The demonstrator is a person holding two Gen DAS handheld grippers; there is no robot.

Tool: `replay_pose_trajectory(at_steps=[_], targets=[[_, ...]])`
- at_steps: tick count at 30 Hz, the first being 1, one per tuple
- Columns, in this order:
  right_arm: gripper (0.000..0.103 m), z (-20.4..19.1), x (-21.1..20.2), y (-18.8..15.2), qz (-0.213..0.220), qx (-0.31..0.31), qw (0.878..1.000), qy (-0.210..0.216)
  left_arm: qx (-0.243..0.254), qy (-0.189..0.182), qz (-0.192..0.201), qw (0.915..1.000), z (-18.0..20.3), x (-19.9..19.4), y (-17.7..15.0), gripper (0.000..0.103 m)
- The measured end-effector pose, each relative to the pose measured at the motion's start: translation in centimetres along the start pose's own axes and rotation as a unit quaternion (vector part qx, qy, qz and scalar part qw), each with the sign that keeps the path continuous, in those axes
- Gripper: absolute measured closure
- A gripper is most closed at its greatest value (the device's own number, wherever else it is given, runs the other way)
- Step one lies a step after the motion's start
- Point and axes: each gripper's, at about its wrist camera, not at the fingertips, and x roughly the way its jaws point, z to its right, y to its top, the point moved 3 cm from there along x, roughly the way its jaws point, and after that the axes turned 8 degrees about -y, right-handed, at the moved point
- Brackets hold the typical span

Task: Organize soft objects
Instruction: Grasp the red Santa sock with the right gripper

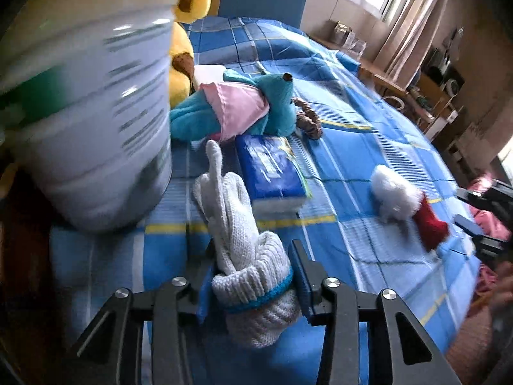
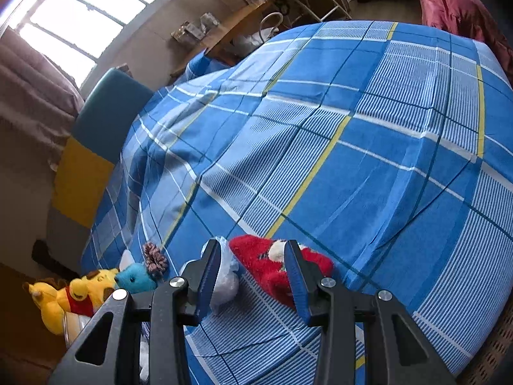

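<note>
A pair of white knit gloves (image 1: 237,224) with a blue cuff band lies on the blue checked bed sheet (image 1: 368,256), fingers pointing away. My left gripper (image 1: 253,247) is shut on the cuff end, both pads pressing the knit. A red-and-white plush item (image 1: 397,195) rests on the sheet to the right. In the right wrist view this red-and-white plush (image 2: 266,266) lies just under and beyond my right gripper (image 2: 251,245), whose jaws stand part open around it without squeezing. The right gripper (image 1: 458,207) also shows at the left view's right edge.
A big white bucket (image 1: 89,112) looms close on the left. Behind the gloves lie a blue tissue pack (image 1: 272,170), a teal plush (image 1: 275,102) with pink cloth, a brown scrunchie (image 1: 307,118) and yellow plush toys (image 2: 80,292). A pink blanket (image 2: 465,6) lies past the bed.
</note>
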Motion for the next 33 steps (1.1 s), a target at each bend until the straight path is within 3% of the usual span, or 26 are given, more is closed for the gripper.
replay_pose_trajectory(at_steps=[5,8,11,15,25,27,29,33], targets=[[0.062,-0.3,0.2,-0.2,-0.003,-0.013,1.0,-0.008,0.004,-0.025,0.0,0.9997,0.6,-2.7,-3.4,0.06],[0.062,-0.4,0.1,-0.3,0.001,-0.017,1.0,-0.012,0.014,-0.02,-0.016,0.9996,0.7,-2.4,-5.7,0.06],[0.062,-0.5,0.0,-0.2,0.005,-0.02,1.0,-0.018,0.072,-0.001,0.004,0.9974,1.7,-2.1,-6.4,0.06],[0.062,-0.3,0.3,-0.2,0.002,-0.021,0.999,-0.028,0.102,0.014,0.022,0.9945,2.2,-2.0,-7.1,0.059],[0.058,-1.1,1.2,-0.6,-0.002,-0.066,0.995,-0.081,0.114,0.006,0.049,0.9923,1.8,-2.1,-7.6,0.059],[0.055,-1.9,1.3,-0.9,0.003,-0.103,0.989,-0.106,0.111,0.001,0.051,0.9925,1.6,-2.2,-7.7,0.059],[0.045,-2.8,1.5,-1.3,0.007,-0.143,0.981,-0.128,0.109,-0.003,0.051,0.9927,1.6,-2.3,-7.7,0.059],[0.045,-4.9,2.7,-2.2,0.0,-0.252,0.949,-0.19,0.105,-0.01,0.053,0.993,1.4,-2.3,-7.7,0.059]])
